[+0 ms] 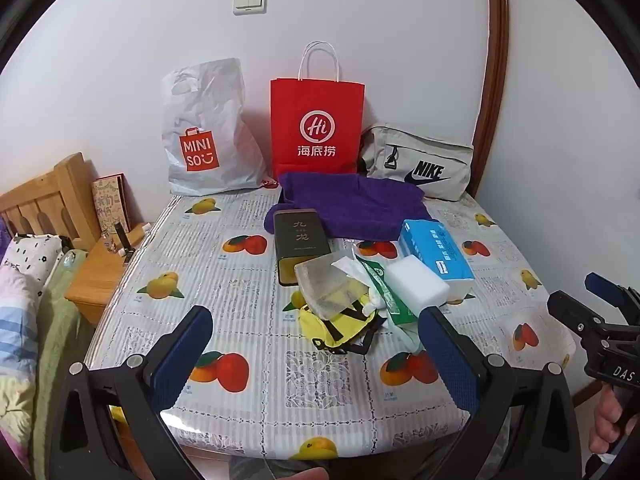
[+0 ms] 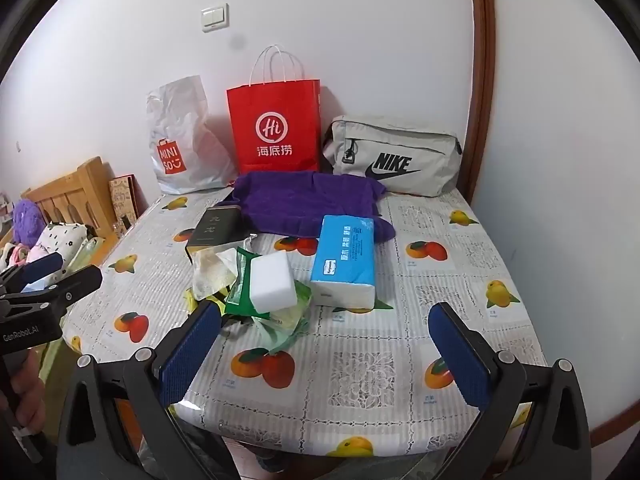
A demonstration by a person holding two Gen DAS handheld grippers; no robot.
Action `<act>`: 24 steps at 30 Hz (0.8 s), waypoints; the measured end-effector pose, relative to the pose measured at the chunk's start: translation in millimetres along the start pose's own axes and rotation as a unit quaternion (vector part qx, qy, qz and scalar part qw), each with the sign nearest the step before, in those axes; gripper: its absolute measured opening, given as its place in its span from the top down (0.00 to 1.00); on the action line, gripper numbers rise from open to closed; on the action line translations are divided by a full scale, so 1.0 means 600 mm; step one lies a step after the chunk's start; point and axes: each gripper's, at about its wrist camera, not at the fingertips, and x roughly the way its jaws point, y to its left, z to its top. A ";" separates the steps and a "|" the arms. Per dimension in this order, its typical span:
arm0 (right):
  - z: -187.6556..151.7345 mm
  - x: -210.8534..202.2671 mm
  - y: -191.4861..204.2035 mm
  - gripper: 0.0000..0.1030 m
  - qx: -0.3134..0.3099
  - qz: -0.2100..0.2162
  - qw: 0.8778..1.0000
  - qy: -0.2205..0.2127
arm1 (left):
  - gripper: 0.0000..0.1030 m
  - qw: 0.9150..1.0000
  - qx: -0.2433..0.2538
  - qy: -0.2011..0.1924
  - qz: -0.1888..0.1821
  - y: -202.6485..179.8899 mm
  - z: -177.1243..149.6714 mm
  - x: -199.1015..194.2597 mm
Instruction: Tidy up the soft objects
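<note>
A purple towel (image 1: pixel 352 206) (image 2: pixel 308 204) lies at the back of the table. In front of it sit a blue tissue pack (image 1: pixel 436 254) (image 2: pixel 346 260), a white sponge block (image 1: pixel 420 280) (image 2: pixel 272 280), a green wipes pack (image 1: pixel 390 296) (image 2: pixel 240 292), a clear plastic bag (image 1: pixel 328 286) and a yellow cloth (image 1: pixel 340 326). My left gripper (image 1: pixel 316 354) hovers open over the table's front, short of the pile. My right gripper (image 2: pixel 326 354) is open too, nothing between its fingers.
A white Miniso bag (image 1: pixel 204 136), a red paper bag (image 1: pixel 316 128) and a grey Nike pouch (image 1: pixel 420 164) stand against the wall. A dark tin (image 1: pixel 300 240) lies beside the towel. A wooden bed and nightstand (image 1: pixel 96 276) are at the left.
</note>
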 end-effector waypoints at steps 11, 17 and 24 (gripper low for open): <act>-0.002 -0.011 0.014 0.01 0.001 0.006 1.000 0.004 | 0.00 1.000 -0.001 0.015 0.002 -0.004 0.005 0.003; -0.002 -0.006 0.006 0.01 0.003 0.005 1.000 0.007 | 0.00 1.000 -0.004 0.015 0.001 0.000 0.002 0.003; -0.004 -0.008 0.004 0.01 0.006 0.005 1.000 0.004 | 0.00 1.000 -0.006 0.015 0.000 0.002 0.007 0.002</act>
